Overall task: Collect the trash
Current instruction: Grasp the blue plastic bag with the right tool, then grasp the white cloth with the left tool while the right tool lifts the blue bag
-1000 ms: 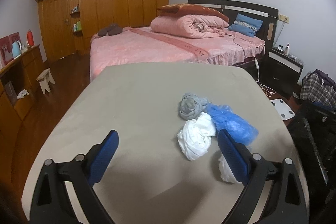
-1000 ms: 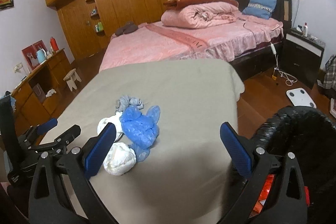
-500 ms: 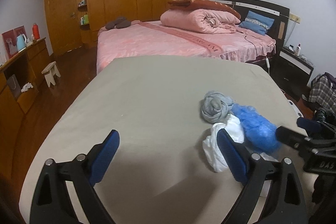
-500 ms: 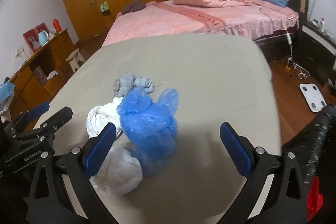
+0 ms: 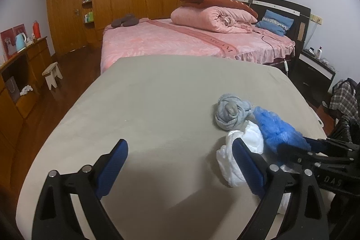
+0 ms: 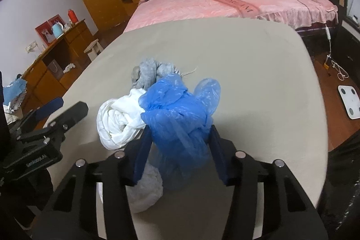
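Note:
A crumpled blue plastic bag [image 6: 177,114] lies on the beige table [image 6: 258,73], in a pile with a white wad [image 6: 119,118], a grey wad [image 6: 148,73] and a pale wad [image 6: 146,190] under it. My right gripper [image 6: 178,129] is closing its jaws; the bag fills the gap and both pads touch its sides. In the left wrist view my left gripper [image 5: 180,143] stands open over bare tablecloth, its right finger [image 5: 245,163] beside the white wad [image 5: 247,138]. There the blue bag [image 5: 276,127] shows with the right gripper [image 5: 315,150] on it.
A black bin bag [image 6: 344,183] stands off the table's right edge. A pink bed [image 5: 180,39] lies beyond the table's far edge, a wooden dresser [image 5: 20,73] on the left, and a white scale [image 6: 351,100] on the floor at right.
My right gripper came down and forward over the pile and its jaws narrowed from wide open onto the blue bag. The left gripper shifted slightly and stayed open.

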